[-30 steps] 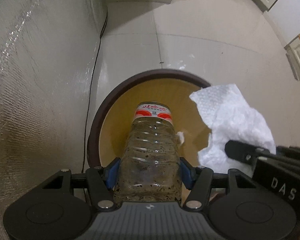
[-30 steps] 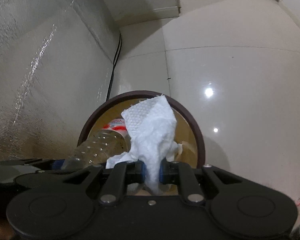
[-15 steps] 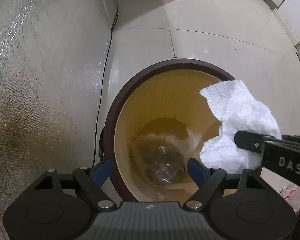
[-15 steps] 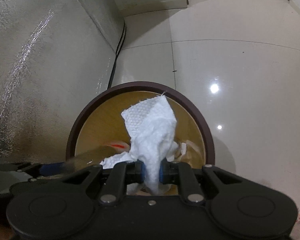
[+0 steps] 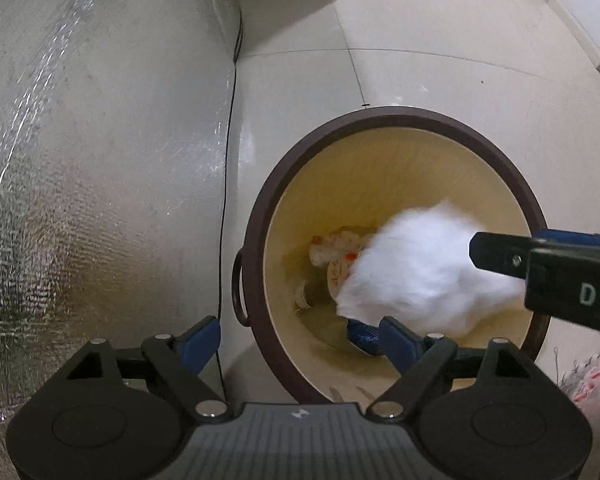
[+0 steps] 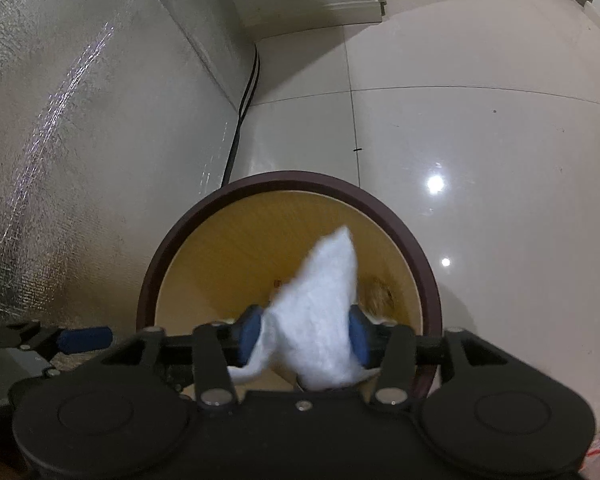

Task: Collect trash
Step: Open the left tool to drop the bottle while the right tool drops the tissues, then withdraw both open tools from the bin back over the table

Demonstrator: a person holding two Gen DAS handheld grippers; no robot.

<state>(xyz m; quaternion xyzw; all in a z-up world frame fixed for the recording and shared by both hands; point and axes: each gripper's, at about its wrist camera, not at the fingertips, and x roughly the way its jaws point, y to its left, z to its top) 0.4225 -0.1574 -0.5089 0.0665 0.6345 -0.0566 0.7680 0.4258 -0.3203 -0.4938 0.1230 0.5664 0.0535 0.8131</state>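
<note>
Glossy pale floor tiles (image 6: 480,152) are reflecting ceiling lights beside a crinkled silver foil panel (image 5: 80,160). A round waste bin (image 5: 440,118), dark brown at the rim and smooth yellow inside, is standing on them. A clear ribbed plastic bottle (image 5: 332,276) is lying at its bottom. The left hand-held gripper (image 5: 300,340) is hanging empty, jaws just widened. A soft white paper towel (image 6: 320,312), blurred, is dropping between the right hand-held gripper's (image 6: 304,332) blue pads (image 6: 248,332), just spread apart.

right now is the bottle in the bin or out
In: the bottle lies on its side at the bottom of the bin, partly hidden by falling tissue.
</note>
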